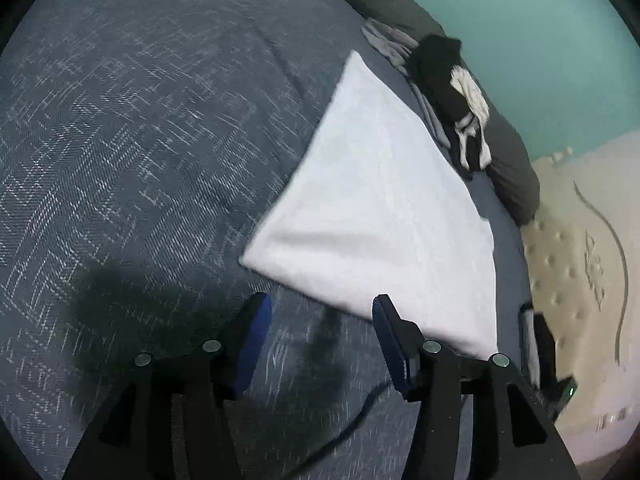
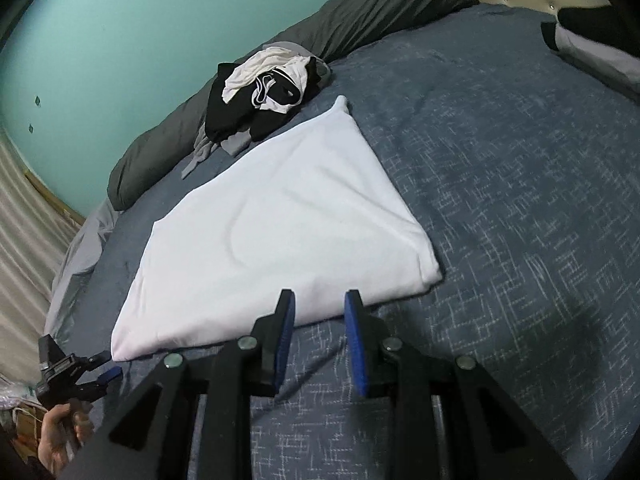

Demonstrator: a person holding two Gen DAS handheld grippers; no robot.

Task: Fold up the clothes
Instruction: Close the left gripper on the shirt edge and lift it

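Blue bedspread (image 2: 500, 168): folded white garment (image 2: 280, 220) is laid mid-bed; left gripper (image 1: 322, 316) and right gripper (image 2: 320, 308), both parted and empty, are held near its edge, where a one-layer pinch could undo folds.

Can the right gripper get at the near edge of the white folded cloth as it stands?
Probably yes. The right gripper is open, empty, and pointed at the near edge of the white folded cloth, with only bare blue bedspread between them.

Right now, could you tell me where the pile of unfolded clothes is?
The pile of unfolded clothes sits beyond the white garment, against the dark grey bolster.
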